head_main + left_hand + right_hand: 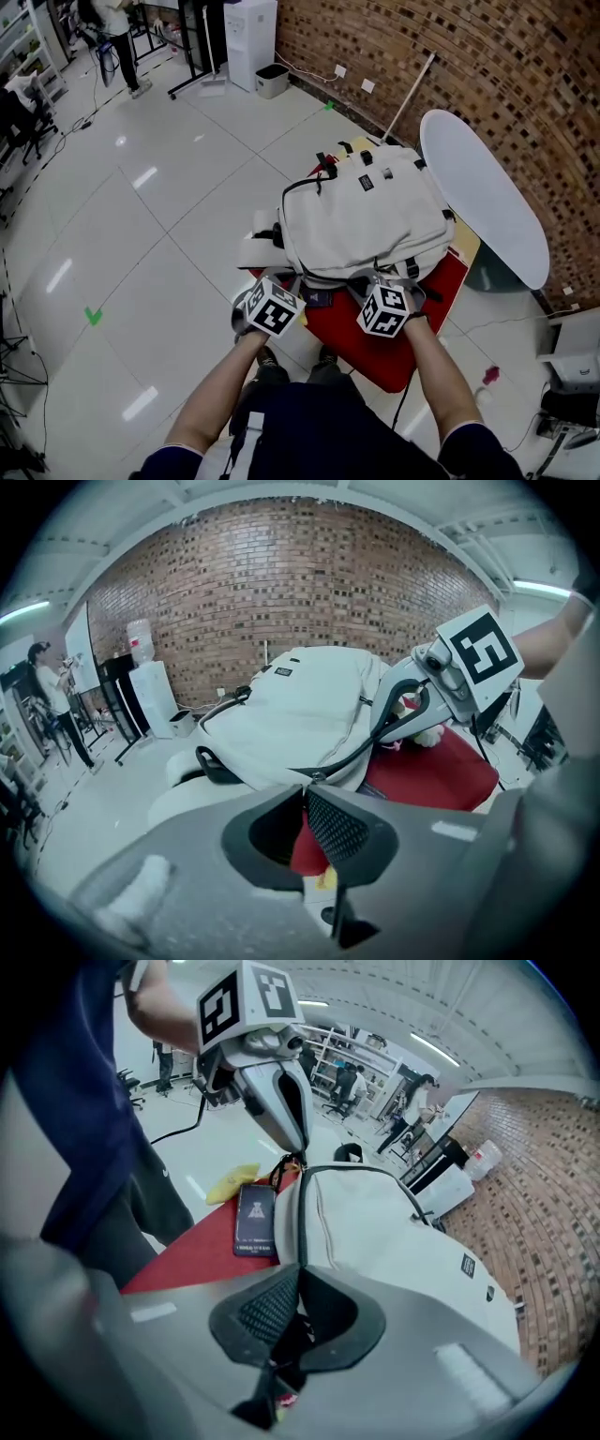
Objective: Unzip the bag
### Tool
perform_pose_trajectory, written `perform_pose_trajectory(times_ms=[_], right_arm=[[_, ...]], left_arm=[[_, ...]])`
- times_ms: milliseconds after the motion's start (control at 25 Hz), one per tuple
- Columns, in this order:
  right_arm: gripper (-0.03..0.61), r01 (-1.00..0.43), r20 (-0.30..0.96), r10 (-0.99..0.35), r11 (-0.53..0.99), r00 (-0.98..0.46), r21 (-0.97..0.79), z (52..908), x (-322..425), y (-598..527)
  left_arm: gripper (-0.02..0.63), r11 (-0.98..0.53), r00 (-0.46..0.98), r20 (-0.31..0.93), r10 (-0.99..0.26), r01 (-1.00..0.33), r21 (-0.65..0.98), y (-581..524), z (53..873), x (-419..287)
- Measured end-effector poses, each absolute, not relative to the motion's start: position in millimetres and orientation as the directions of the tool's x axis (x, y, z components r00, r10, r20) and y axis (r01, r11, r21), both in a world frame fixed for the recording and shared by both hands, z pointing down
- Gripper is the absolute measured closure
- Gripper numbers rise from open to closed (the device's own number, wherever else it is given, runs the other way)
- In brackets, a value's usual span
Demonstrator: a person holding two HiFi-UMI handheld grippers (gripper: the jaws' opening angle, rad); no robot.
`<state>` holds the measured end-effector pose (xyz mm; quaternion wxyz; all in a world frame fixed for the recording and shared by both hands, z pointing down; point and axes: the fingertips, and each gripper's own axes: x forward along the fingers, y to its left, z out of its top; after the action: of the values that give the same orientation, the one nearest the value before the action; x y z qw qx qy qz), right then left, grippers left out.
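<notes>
Pinching what I take to be the zip pull, my left tongs have their jaws pressed together on the small metal tab at their tips. My right tongs are clamped shut too, on the bag's seam where the dark zip track runs in. The bag lies flat on the red top, just beyond both tongs. The track runs straight from one pair to the other along the bag's near edge, so I judge the pull must travel that line while the right pair anchors the cloth. The bag looks closed, and I cannot see what is in it. Beside it on the red top lie a dark card and a yellow scrap.
</notes>
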<state>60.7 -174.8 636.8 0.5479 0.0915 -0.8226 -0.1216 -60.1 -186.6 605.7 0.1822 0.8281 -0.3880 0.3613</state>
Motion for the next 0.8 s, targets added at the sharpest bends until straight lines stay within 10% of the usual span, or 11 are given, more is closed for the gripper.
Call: perform_pose_trajectory(times_ms=[280,640,800], right_arm=[[0.558,-0.128,0.887,-0.34,0.94,-0.313,0.315,645.2,68.0,-173.5],[0.557,-0.16,0.878,-0.315,0.948,-0.361,0.275,644.1,67.3,-173.3],[0.557,-0.152,0.874,-0.303,0.953,-0.38,0.264,642.6,64.0,-172.9]], left_arm=[[0.615,-0.64,0.373,0.711,-0.596,-0.756,-0.14,-233.5,574.0,-130.9],[0.611,-0.724,0.586,0.688,-0.427,-0.678,0.127,-209.9,597.9,-72.4],[0.454,-0.741,0.628,0.698,-0.345,-0.639,0.208,-197.9,617.5,-41.5]])
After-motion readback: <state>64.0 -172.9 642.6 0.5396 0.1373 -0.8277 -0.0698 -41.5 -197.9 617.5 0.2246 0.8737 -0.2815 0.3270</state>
